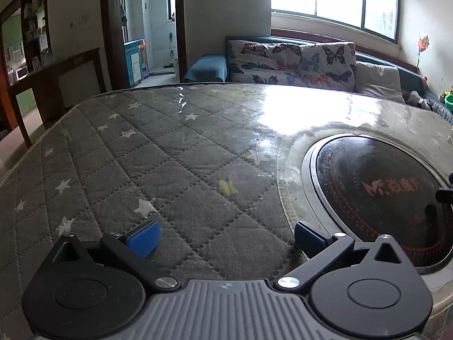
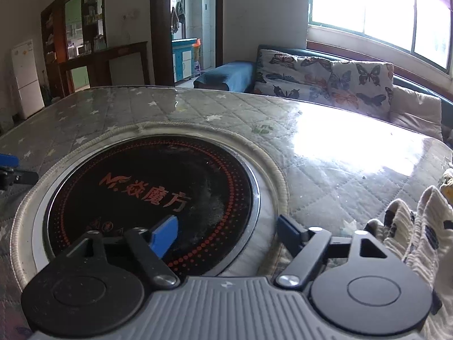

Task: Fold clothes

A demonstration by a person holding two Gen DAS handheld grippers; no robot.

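Both tongs wide, holding nothing: left gripper [image 1: 225,236], right gripper [image 2: 228,233]. Cream knit garment [image 2: 421,235] only in right view, 3 o'clock, table edge. Cooktop [image 2: 150,195] at center.

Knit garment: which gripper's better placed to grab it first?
Right. The cream knit garment lies just right of the open right gripper, beside its right finger. The left gripper, also open, hovers over bare quilted table cover; no garment shows in its view.
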